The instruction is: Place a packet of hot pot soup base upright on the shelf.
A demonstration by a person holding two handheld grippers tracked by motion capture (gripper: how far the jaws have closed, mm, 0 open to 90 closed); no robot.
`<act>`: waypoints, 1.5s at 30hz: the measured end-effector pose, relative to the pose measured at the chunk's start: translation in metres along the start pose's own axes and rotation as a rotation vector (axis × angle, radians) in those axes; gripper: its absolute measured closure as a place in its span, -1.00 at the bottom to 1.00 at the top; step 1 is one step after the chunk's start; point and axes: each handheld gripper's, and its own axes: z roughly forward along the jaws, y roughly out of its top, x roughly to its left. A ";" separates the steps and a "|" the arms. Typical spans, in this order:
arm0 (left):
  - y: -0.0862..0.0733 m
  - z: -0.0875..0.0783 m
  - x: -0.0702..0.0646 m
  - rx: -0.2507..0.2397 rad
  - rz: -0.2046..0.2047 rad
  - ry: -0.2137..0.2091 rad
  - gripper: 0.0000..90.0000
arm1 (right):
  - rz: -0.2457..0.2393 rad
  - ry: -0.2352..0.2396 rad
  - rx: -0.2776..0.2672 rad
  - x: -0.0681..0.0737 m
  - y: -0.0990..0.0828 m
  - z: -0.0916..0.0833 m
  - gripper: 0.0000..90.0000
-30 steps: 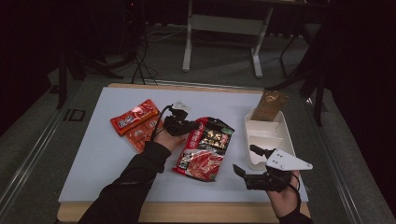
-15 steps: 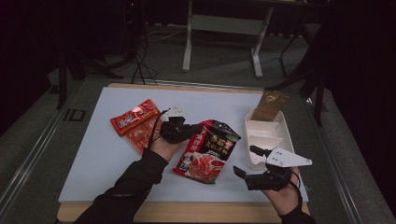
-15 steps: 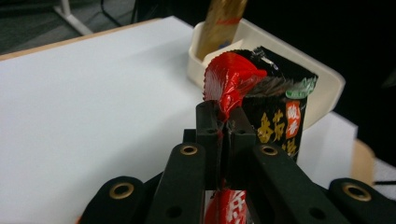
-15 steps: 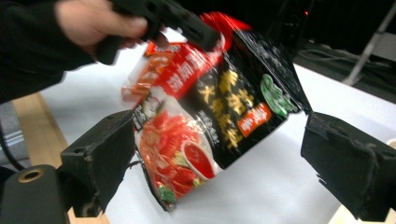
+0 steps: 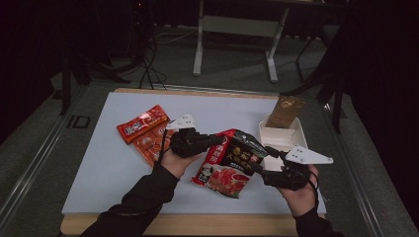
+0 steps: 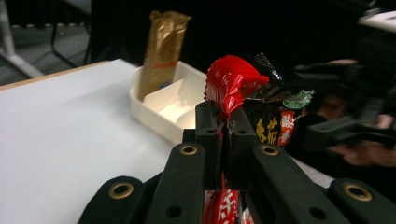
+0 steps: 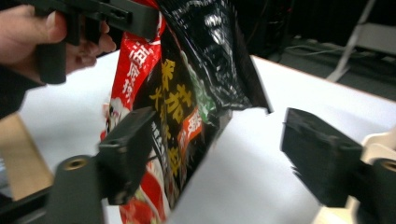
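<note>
The big snack bag (image 5: 228, 160) is red and black, with yellow and white Chinese writing on it and a picture of red food near the bottom. I cannot read the words. It is lifted at one end above the white bench (image 5: 99, 163), between the two hands.

The left gripper (image 5: 210, 141) has its fingers (image 6: 208, 135) pressed tight together on the red top edge of the bag. In the left gripper view the crinkled red corner sticks up just past the fingers.

The right gripper (image 5: 259, 165) has its fingers (image 7: 128, 149) wide apart. They have just been closing a bit. The lower side of the bag hangs between them. One finger is right at the bag's front, and the other finger is well away from it, so they do not squeeze it.

Two red snack packs (image 5: 143, 129) with white writing too small to read lie on the bench to the left. A white tray (image 5: 279, 139) sits to the right, with a gold packet (image 5: 285, 111) standing in its far end.
</note>
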 end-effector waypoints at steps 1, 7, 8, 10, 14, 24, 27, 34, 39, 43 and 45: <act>-0.001 0.001 0.000 -0.013 -0.007 -0.016 0.93 | 0.003 0.010 -0.007 -0.002 0.001 -0.001 -0.13; -0.008 0.006 -0.002 -0.036 0.020 -0.021 0.92 | 0.019 0.075 0.001 -0.003 0.006 -0.005 0.54; -0.009 0.006 -0.001 -0.035 0.023 -0.022 0.92 | 0.029 0.083 0.006 -0.004 0.006 -0.004 0.58; -0.011 0.006 0.001 -0.043 0.015 -0.023 0.92 | 0.037 0.096 0.004 -0.005 0.005 -0.003 0.63; -0.014 0.005 0.003 -0.048 0.014 -0.036 0.90 | 0.035 0.097 0.004 -0.004 0.010 -0.004 0.69; -0.010 -0.001 0.000 -0.032 0.032 -0.029 0.35 | 0.031 0.097 -0.012 -0.005 0.022 -0.009 0.73; -0.009 -0.002 -0.002 -0.034 0.032 -0.015 -0.04 | 0.029 0.097 -0.009 -0.005 0.023 -0.009 0.73; -0.008 -0.013 -0.004 -0.062 0.018 -0.027 -0.64 | 0.015 0.096 -0.024 -0.007 0.031 -0.013 0.73; -0.012 -0.019 -0.009 -0.065 0.041 0.007 -0.84 | 0.020 0.097 -0.050 -0.011 0.041 -0.018 0.73; -0.013 -0.028 -0.011 -0.047 0.045 0.022 -0.94 | 0.007 0.094 -0.067 -0.013 0.051 -0.021 0.72; -0.014 -0.032 -0.012 -0.037 0.053 0.040 -0.94 | 0.001 0.091 -0.073 -0.014 0.057 -0.022 0.72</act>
